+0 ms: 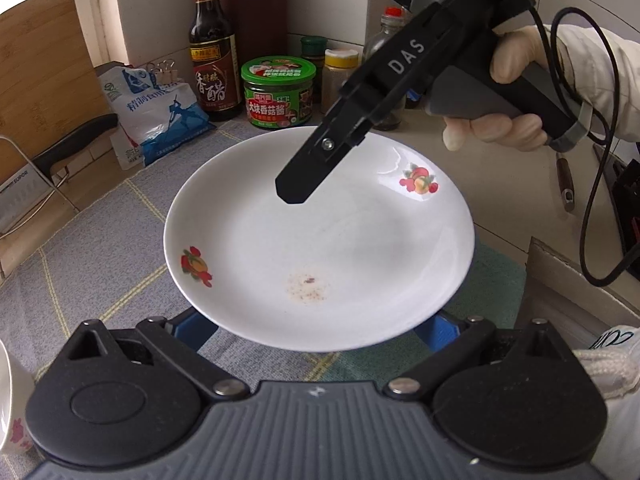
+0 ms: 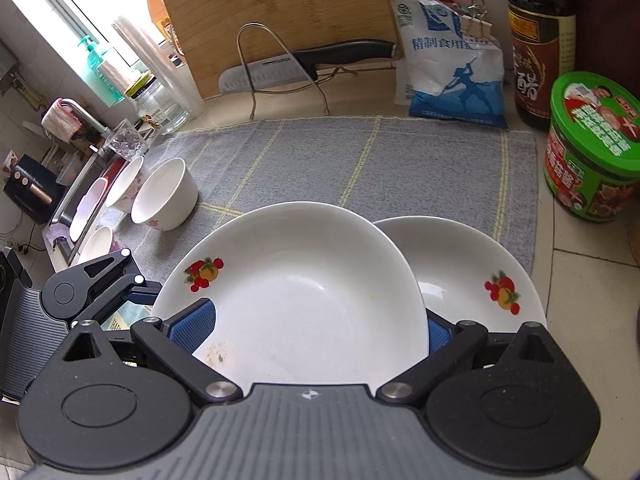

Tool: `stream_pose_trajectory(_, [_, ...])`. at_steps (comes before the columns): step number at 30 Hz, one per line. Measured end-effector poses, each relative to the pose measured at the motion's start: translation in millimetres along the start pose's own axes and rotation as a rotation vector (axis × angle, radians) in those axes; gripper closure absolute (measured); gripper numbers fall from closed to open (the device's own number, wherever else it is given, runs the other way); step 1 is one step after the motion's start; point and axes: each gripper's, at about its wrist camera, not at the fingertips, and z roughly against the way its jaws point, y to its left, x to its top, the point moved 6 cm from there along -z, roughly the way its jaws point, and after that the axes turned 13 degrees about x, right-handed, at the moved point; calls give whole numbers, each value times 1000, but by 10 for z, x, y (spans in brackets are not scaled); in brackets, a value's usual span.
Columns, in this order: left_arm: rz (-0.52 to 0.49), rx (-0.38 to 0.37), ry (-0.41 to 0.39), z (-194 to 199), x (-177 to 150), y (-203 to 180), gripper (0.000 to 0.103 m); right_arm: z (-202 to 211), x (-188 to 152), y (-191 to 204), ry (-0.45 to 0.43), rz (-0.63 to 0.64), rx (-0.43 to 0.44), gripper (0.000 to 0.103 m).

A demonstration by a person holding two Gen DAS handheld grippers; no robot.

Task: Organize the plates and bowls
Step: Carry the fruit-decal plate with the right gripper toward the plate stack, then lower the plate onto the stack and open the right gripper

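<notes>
bare mat point(image 2: 320, 152) ahead, bowls point(image 2: 164, 196) left
</notes>
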Motion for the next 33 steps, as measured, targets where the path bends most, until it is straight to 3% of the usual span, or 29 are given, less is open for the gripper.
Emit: stream_pose_trajectory(33, [-54,-57,31,-343,125,-126,2,157,-118,-429,-28,-87,-26,0])
